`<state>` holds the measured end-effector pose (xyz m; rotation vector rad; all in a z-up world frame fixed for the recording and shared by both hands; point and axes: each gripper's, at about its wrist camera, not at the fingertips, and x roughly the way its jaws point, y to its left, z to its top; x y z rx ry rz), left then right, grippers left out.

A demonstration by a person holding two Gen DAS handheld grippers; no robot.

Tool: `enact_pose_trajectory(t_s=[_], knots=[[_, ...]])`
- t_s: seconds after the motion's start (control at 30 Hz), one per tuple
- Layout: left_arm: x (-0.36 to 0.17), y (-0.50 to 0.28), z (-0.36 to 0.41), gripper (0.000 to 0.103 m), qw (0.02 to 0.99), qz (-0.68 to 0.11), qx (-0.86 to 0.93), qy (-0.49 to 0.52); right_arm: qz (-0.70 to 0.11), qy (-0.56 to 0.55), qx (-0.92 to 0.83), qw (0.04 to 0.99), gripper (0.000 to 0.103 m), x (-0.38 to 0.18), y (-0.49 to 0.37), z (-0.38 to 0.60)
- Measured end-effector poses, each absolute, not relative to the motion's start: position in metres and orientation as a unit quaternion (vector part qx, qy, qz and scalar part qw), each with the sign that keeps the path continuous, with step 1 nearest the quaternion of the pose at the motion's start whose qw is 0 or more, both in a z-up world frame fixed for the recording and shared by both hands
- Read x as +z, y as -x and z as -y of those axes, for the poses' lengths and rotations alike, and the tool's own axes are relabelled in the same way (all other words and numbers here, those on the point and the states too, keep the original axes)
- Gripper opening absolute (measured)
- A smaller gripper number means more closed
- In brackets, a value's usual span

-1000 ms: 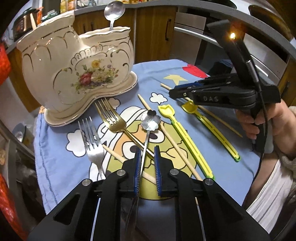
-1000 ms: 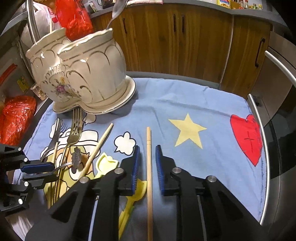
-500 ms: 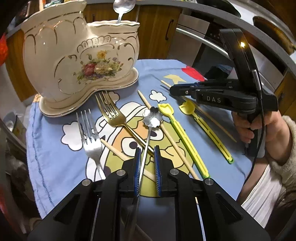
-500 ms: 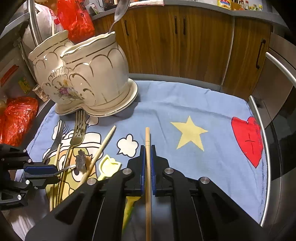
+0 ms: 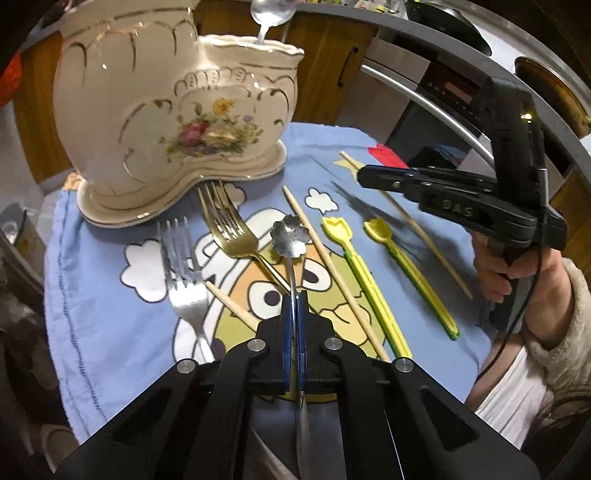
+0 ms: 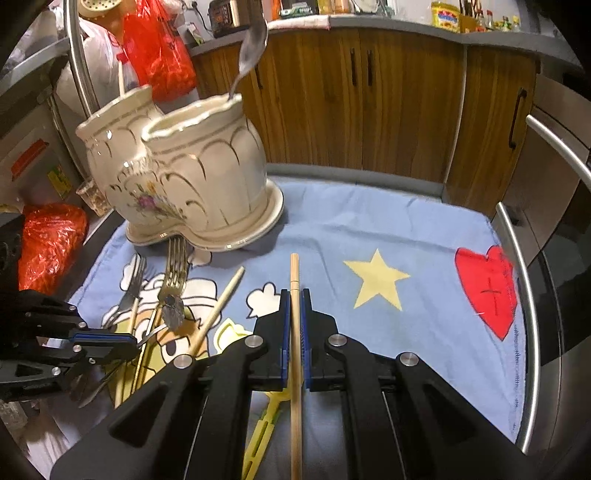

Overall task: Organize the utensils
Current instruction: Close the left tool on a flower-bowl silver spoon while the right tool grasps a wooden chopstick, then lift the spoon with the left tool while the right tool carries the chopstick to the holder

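My left gripper [image 5: 294, 299] is shut on the handle of a silver flower-shaped spoon [image 5: 290, 236], lifted above the blue cloth [image 5: 110, 295]. My right gripper [image 6: 294, 295] is shut on a wooden chopstick [image 6: 294, 273], also raised. A cream two-compartment ceramic holder [image 5: 166, 110] stands at the back left with a silver spoon [image 5: 271, 11] in one compartment; it also shows in the right wrist view [image 6: 192, 177]. On the cloth lie a gold fork [image 5: 229, 229], a silver fork [image 5: 183, 273], two more chopsticks [image 5: 332, 273] and two yellow plastic utensils [image 5: 365, 280].
Wooden cabinets [image 6: 369, 110] and a steel appliance handle [image 6: 517, 295] ring the cloth. Red plastic bags [image 6: 48, 243] lie at the left. A small glass [image 6: 90, 197] stands behind the holder.
Both grippers closed, the left on the flower spoon, the right on the chopstick, and both lifted. The left moved closer to the holder.
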<state>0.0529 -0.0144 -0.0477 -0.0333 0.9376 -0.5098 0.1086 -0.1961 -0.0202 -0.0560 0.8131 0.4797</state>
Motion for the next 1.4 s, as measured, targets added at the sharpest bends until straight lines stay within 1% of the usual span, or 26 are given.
enact_pose_trajectory(t_s=[0.17,0.27,0.4,0.67,0.77,1.0,1.17,1.4], knots=[[-0.036,-0.050,0.009,0.003,0.878,-0.422,-0.223,0.017,-0.381,0.015,0.236,0.894,0.005,-0.013,-0.104,0.201],[-0.024,-0.045,0.005,0.001,0.897,-0.389,-0.212,0.014,-0.369,0.010,0.239,0.898,0.005,-0.008,-0.103,0.199],[-0.011,-0.037,0.001,0.001,0.911,-0.359,-0.203,0.007,-0.346,0.009,0.242,0.907,0.005,0.001,-0.096,0.199],[-0.004,-0.034,-0.003,0.001,0.919,-0.347,-0.188,-0.004,-0.336,0.009,0.248,0.909,0.005,0.005,-0.095,0.196],[0.007,-0.023,-0.006,0.001,0.929,-0.318,-0.188,-0.006,-0.326,0.006,0.251,0.911,0.005,0.009,-0.090,0.197],[0.031,-0.002,-0.011,0.001,0.946,-0.265,-0.185,-0.016,-0.267,0.000,0.259,0.928,0.005,0.032,-0.072,0.198],[0.046,0.001,-0.019,0.001,0.949,-0.254,-0.188,0.001,-0.233,-0.021,0.269,0.934,0.005,0.053,-0.064,0.197],[0.089,-0.012,-0.034,0.001,0.961,-0.210,-0.179,0.020,-0.180,-0.020,0.278,0.943,0.005,0.081,-0.075,0.178]])
